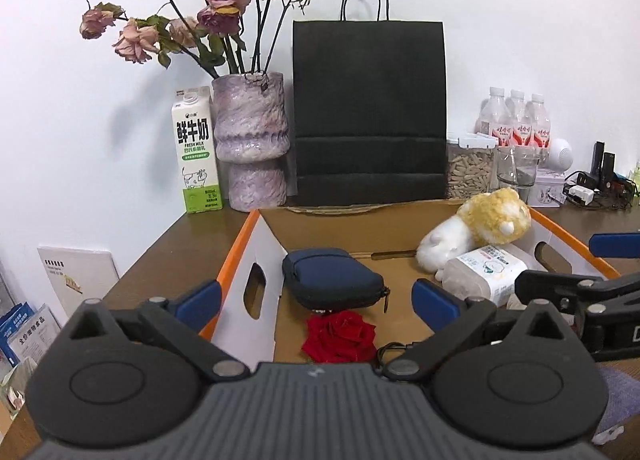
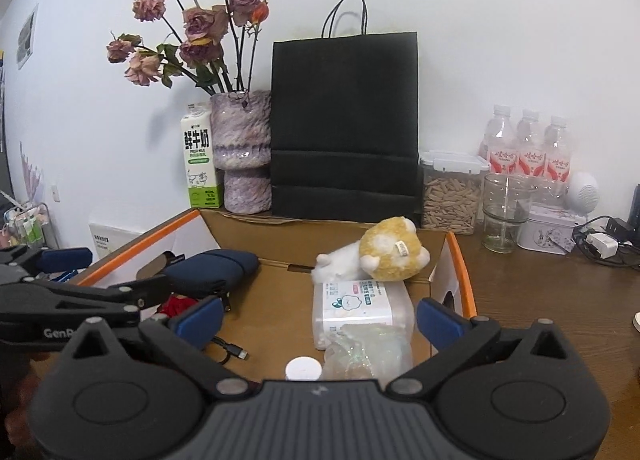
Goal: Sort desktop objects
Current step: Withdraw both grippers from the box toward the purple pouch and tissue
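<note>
An open cardboard box (image 1: 240, 256) (image 2: 460, 260) with orange rims sits on the brown desk. In it lie a navy pouch (image 1: 332, 278) (image 2: 212, 266), a red rose (image 1: 340, 336) (image 2: 176, 304), a yellow-and-white plush toy (image 1: 480, 228) (image 2: 384, 250), a wipes pack (image 1: 484, 272) (image 2: 360, 308), a crumpled clear bottle (image 2: 360, 356) with a white cap and a black cable (image 2: 232, 348). My left gripper (image 1: 316, 300) is open and empty above the rose and pouch. My right gripper (image 2: 320, 320) is open and empty above the bottle and wipes.
Behind the box stand a milk carton (image 1: 196, 152), a vase of dried roses (image 1: 252, 144), a black paper bag (image 1: 368, 112), a seed jar (image 2: 452, 192), a glass (image 2: 504, 212), water bottles (image 2: 528, 148), a tin (image 2: 548, 230) and chargers (image 2: 600, 244).
</note>
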Available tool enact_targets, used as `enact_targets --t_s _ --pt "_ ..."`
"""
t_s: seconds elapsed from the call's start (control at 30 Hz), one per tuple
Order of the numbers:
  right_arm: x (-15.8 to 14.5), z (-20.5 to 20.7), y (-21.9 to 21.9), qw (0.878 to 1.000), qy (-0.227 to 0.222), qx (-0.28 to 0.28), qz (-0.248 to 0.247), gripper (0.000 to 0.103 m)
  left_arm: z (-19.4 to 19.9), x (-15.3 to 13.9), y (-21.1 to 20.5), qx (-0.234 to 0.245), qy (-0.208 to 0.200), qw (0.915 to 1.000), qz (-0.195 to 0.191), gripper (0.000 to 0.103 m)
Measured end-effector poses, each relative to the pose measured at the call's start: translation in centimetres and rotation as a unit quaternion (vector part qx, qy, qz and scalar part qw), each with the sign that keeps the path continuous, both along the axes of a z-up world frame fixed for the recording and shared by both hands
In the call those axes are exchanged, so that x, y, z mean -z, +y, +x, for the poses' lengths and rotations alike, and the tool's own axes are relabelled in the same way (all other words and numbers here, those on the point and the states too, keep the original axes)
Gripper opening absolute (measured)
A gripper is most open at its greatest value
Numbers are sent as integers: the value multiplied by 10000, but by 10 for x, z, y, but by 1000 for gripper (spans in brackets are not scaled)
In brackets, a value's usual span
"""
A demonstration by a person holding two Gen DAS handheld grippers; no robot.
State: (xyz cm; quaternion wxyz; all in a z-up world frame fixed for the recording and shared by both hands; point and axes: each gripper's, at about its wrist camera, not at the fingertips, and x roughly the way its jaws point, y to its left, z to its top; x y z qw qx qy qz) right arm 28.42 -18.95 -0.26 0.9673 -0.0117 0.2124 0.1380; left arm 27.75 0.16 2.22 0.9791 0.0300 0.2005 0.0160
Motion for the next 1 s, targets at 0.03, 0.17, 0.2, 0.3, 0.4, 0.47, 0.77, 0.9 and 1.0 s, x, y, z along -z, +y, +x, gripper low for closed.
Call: enact_targets --t_s 0.03,0.17,0.2,0.3,0.4,0.47,0.77,0.9,1.0 --pt "0 0 0 10000 -2 -4 -15 103 0 1 0 2 15 10000 3 103" --pt "-2 -3 1 10000 -32 -13 -39 103 -2 1 0 14 0 10000 16 103" --pt "-4 -4 1 10000 -55 -9 -47 103 -3 1 0 11 -17 10000 21 103" --pt "-9 -10 0 9999 -162 8 -60 103 -8 -2 -1 16 -86 10000 45 103" --pt "-14 -18 -4 9997 -244 59 -71 103 -13 -3 1 -16 -109 9999 92 103" --pt "-17 -24 -8 9996 -273 80 -54 103 -17 -3 5 -36 -68 9999 96 103" --pt "-16 -56 -28 9993 -252 171 -227 103 -44 -7 24 -99 -11 9998 178 103" --pt "-6 -68 -40 9988 -116 258 -400 103 -53 -5 34 -121 61 9998 162 103" --pt "3 -73 -49 9981 43 353 -504 103 -58 1 41 -158 165 9996 157 103"
